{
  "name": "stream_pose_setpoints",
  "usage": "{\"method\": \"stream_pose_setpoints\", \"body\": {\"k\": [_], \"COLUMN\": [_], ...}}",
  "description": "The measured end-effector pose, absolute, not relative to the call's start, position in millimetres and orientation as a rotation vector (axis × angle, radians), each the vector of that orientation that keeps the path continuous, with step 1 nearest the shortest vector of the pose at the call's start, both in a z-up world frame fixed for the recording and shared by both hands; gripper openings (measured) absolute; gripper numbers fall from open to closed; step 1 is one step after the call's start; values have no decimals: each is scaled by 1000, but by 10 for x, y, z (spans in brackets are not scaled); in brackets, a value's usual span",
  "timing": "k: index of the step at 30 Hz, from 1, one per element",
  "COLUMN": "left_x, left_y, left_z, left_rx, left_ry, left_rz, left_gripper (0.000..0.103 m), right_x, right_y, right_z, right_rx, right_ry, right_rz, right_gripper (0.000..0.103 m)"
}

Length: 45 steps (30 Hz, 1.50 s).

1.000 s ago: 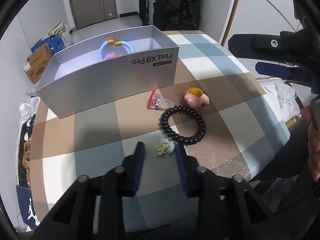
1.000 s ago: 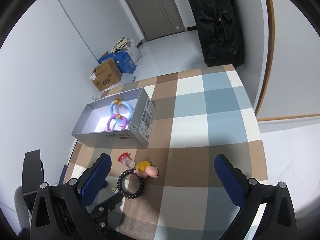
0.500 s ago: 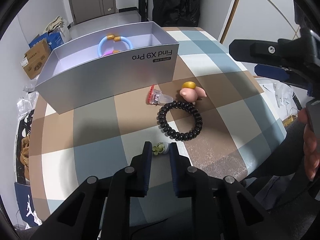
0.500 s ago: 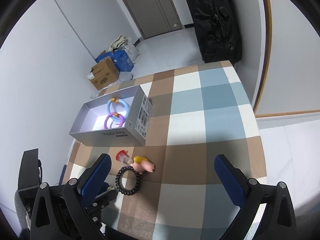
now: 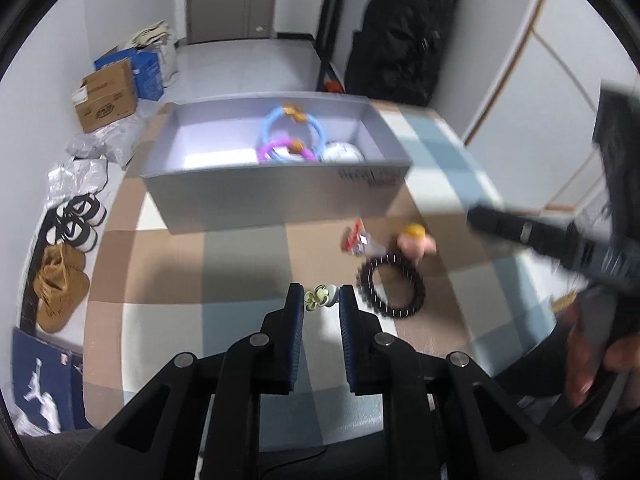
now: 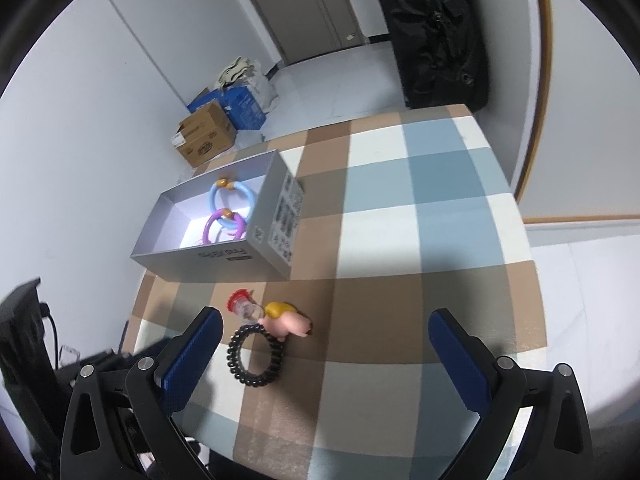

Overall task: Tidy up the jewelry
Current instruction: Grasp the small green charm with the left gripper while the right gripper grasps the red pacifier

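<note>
My left gripper [image 5: 320, 300] is shut on a small pale-green flower trinket [image 5: 318, 298], held above the checked tablecloth. An open grey box [image 5: 276, 196] stands ahead, holding a blue ring [image 5: 276, 120], a purple ring [image 5: 280, 148] and a white round piece [image 5: 343, 151]. On the cloth lie a black bead bracelet [image 5: 390, 290], a pink pig charm with a yellow cap [image 5: 414, 240] and a red-and-clear clip [image 5: 358, 240]. My right gripper [image 6: 324, 344] is open and empty, high above the table, over the bracelet [image 6: 256, 356] and pig charm [image 6: 286, 320]. The box also shows in the right wrist view [image 6: 224, 256].
The table [image 6: 420, 208] has a brown, blue and white checked cloth. On the floor to the left are shoes [image 5: 74, 224], a cardboard box [image 5: 106, 100] and bags. A black bag [image 6: 436, 28] leans at the far wall.
My left gripper closed on the green trinket, lifted it off the cloth and swung left toward the box. My right gripper rose slightly.
</note>
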<state>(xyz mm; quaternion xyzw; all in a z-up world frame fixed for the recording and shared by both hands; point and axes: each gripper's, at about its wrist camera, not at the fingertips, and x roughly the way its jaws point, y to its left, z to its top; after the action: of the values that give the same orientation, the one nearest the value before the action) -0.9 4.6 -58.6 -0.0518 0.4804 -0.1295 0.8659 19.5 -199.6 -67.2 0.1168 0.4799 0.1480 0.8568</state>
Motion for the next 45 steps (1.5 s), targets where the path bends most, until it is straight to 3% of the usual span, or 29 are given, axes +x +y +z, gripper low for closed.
{"method": "stream_pose_setpoints", "body": {"k": [8, 12, 32, 34, 45], "left_x": [93, 134, 220, 225, 203], "left_y": [347, 425, 655, 660, 613], "left_z": [-480, -523, -615, -624, -581], "left_rx": [-286, -328, -390, -395, -364], "left_ry": [945, 955, 981, 987, 968], "left_rz": [-208, -192, -215, -214, -217], "left_gripper": [13, 13, 13, 13, 13], "right_x": [189, 190, 352, 381, 382], "right_y": [-1604, -1358, -778, -811, -961], "right_z": [-610, -596, -976, -996, -849], "right_rx": [138, 59, -227, -226, -142], "right_ry": [990, 984, 1052, 1059, 1010], "right_rz": [438, 502, 466, 441, 460], "right_gripper": [95, 81, 34, 20, 19]}}
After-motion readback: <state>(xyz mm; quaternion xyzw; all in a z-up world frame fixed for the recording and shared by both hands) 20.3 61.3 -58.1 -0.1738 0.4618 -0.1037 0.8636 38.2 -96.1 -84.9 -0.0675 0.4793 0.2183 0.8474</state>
